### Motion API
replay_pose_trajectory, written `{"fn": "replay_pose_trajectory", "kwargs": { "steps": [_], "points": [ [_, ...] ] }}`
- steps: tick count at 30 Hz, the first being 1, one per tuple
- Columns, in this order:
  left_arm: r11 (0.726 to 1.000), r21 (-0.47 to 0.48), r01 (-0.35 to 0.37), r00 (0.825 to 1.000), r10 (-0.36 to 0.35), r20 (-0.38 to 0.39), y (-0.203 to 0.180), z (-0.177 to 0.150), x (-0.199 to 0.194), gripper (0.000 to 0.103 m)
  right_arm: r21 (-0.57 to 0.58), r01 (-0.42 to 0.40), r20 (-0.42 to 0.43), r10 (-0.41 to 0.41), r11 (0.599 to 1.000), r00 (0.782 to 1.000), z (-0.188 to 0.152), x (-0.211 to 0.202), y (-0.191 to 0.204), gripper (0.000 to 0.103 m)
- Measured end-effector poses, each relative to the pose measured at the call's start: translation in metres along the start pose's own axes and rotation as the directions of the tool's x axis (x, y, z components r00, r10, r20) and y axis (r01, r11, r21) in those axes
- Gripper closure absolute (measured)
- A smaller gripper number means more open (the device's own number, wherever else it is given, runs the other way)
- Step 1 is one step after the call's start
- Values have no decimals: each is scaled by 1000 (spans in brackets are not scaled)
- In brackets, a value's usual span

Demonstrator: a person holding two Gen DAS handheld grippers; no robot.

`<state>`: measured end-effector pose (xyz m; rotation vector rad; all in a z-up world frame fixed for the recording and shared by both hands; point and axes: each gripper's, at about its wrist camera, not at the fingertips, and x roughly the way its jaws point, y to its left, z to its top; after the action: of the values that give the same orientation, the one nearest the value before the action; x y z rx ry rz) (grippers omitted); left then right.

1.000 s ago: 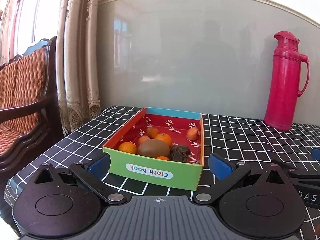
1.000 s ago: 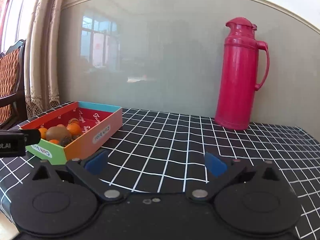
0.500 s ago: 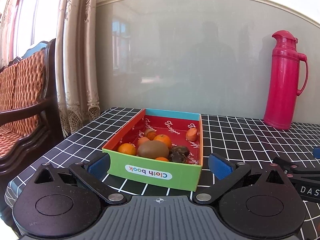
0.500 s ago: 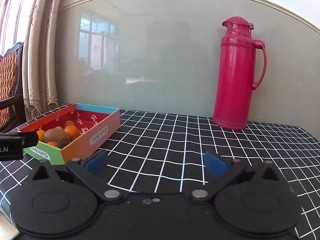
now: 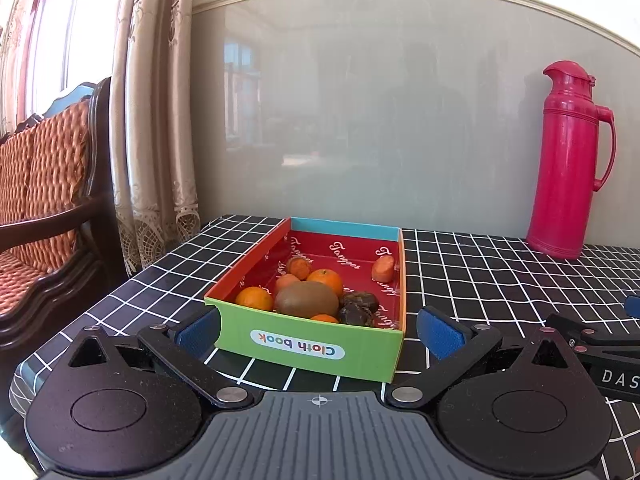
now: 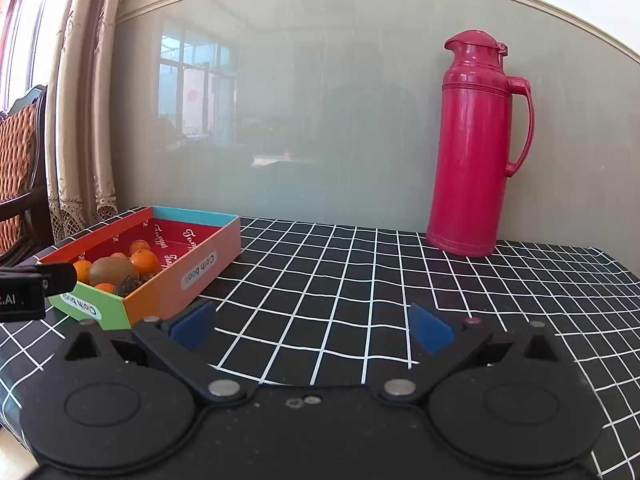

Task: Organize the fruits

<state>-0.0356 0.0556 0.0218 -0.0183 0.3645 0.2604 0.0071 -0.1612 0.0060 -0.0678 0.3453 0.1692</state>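
Fruit lay in a shallow cardboard box (image 5: 308,344) on the checked desk (image 6: 360,288): a kiwi (image 5: 306,299) at the near end among several tangerines (image 5: 253,298), two dark wrinkled fruits (image 5: 358,309) beside it, and an orange piece (image 5: 383,269) against the far right wall. The left tongs (image 5: 318,328) stood released, straddling the box's green front. The right tongs (image 6: 312,322) were spread too, grasping nothing, over bare cloth. A red thermos (image 6: 476,148) stood by the wall.
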Motion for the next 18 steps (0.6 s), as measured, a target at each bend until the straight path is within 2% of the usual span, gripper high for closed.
{"fn": "replay_pose_trajectory", "kwargs": {
  "steps": [18],
  "points": [
    [1000,5,-2,1000,2,1,-1,0,1,0,26,2,-9,-2,1000,1000,0,2,-4,0]
  ]
}}
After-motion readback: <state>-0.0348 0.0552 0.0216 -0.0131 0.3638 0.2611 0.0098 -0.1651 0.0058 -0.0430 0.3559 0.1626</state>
